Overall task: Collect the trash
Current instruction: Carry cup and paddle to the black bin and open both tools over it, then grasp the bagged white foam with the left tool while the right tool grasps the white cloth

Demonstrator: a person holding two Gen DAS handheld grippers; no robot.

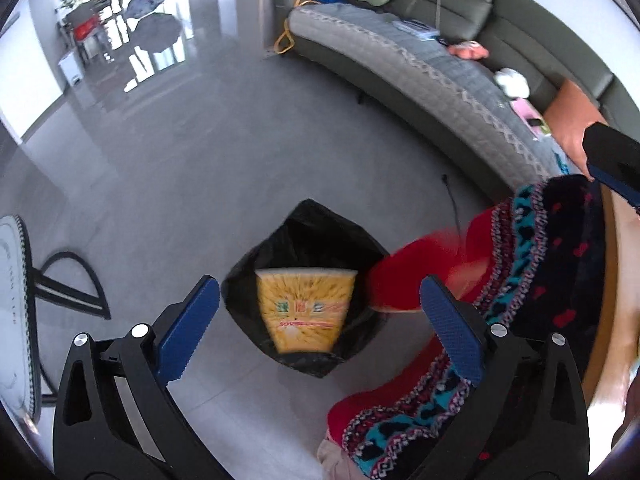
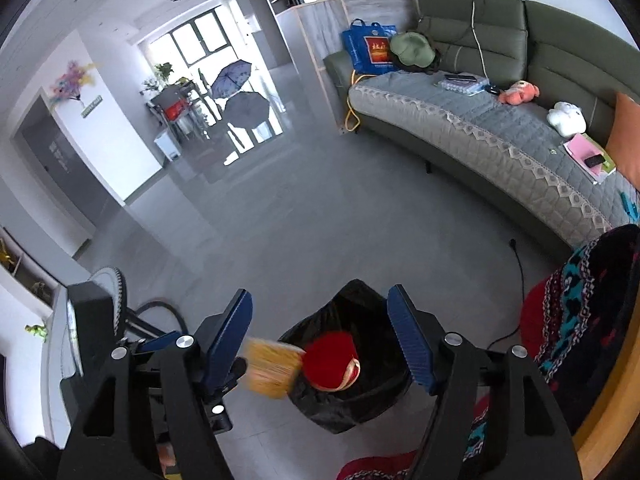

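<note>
Two claws hang over a black bin bag (image 1: 304, 236) that stands open on the grey floor (image 1: 192, 168). In the left wrist view, the left claw (image 1: 320, 328) is spread wide, its blue pads well apart, nothing pressed between them. A yellow cup (image 1: 306, 308) with printed lettering shows in the gap, blurred, over the mouth of the bag and touching neither pad. A red cup (image 1: 404, 280), also blurred, lies at the bag's right edge, close beside the right-hand pad.

In the right wrist view, the right claw (image 2: 320, 344) is open too, though less wide, and grips nothing. The yellow cup (image 2: 272, 372) shows smeared just beside its left pad, at the bag's (image 2: 348, 400) rim. The red cup (image 2: 330, 360) with its gold band sits in the mouth of the bag, between the pads but clear of both. The left claw (image 2: 160, 344) shows at lower left.

Patterned knit fabric (image 1: 540, 272) in red, teal and black fills the right side of both views, beside a wooden edge (image 1: 616, 300). A green sofa (image 2: 500, 40) with a grey quilted cover (image 2: 460, 124) runs along the far side, strewn with soft toys, a hat and a blue bag.
</note>
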